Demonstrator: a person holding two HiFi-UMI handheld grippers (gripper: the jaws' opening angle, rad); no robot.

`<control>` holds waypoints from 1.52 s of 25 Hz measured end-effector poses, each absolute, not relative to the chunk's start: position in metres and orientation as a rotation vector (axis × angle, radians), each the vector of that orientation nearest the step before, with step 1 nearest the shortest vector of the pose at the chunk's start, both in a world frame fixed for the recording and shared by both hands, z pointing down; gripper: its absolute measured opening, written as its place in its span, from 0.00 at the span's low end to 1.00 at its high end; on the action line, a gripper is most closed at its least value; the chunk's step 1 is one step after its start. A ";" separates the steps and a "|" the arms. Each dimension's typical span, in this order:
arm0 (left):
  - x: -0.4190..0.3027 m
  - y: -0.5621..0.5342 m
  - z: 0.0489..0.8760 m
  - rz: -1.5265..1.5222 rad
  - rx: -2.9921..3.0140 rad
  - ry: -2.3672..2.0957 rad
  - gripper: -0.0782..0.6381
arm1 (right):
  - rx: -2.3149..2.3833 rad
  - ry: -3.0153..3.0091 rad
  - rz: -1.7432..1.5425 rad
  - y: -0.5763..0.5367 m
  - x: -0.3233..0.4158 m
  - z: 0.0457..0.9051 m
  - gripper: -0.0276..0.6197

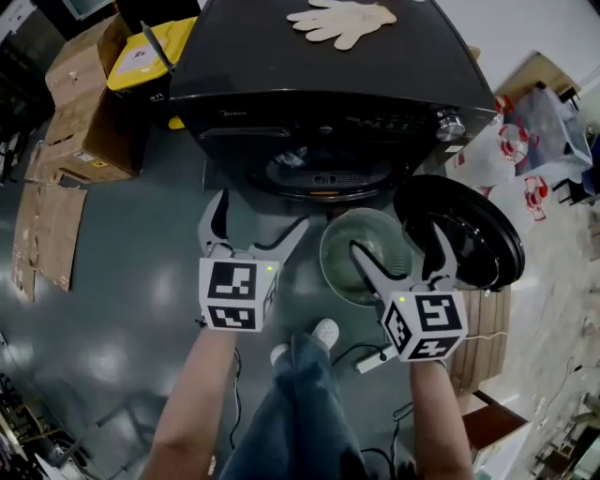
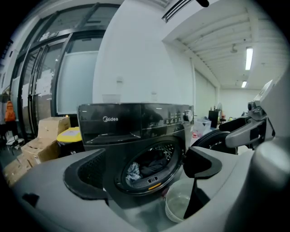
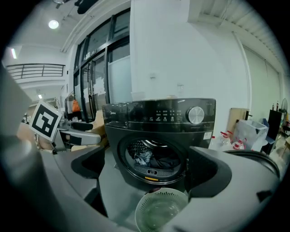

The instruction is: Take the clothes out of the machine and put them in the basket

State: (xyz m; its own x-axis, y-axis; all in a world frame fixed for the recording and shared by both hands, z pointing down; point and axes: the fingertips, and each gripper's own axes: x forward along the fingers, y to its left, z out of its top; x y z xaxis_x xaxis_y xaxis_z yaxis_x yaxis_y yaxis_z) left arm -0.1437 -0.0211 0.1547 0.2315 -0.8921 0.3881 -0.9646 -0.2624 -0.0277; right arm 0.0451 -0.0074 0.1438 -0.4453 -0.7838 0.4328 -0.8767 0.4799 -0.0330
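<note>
Front-loading washing machine [image 1: 319, 94] stands on the floor, its round door [image 1: 464, 230] swung fully open to the person's right. A pale work glove [image 1: 342, 21] lies on the machine's top.

- Clothes [image 3: 154, 159]: all in the drum, heaped low at the front lip. A dark garment lies beside a lighter, patterned one. None in the basket yet.
- Basket [image 1: 366, 253]: round, pale green, perforated wall, empty. It sits on the floor just in front of the drum opening.
- Left hand-held gripper [image 1: 261, 214]: jaws spread wide, nothing between them. It is aimed at the drum mouth and is short of it.
- Right hand-held gripper [image 1: 396, 239]: jaws likewise wide apart and empty. It hovers above the basket, facing the opening.

Handling judgement: the clothes look soft, limp and light, possibly damp and clinging together. They will sag and trail once lifted. The best hold is probably a bunched fold at the top of the heap near the lip, pinched deep between the jaws, not a thin edge, which could slip out. The pieces may be tangled, so one pull could drag a second out. A trailing end could catch on the door seal or miss the basket rim.
</note>
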 end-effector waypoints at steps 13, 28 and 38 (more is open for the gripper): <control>-0.140 -0.052 0.290 0.535 2.210 -1.685 0.90 | 1.228 -2.419 0.603 -0.028 0.049 0.283 0.91; -0.127 -0.093 0.411 0.612 2.110 -1.586 0.77 | 1.157 -2.376 0.629 -0.079 0.045 0.399 0.91; -0.144 -0.128 0.455 0.620 2.102 -1.550 0.77 | 1.170 -2.359 0.505 -0.138 0.015 0.448 0.91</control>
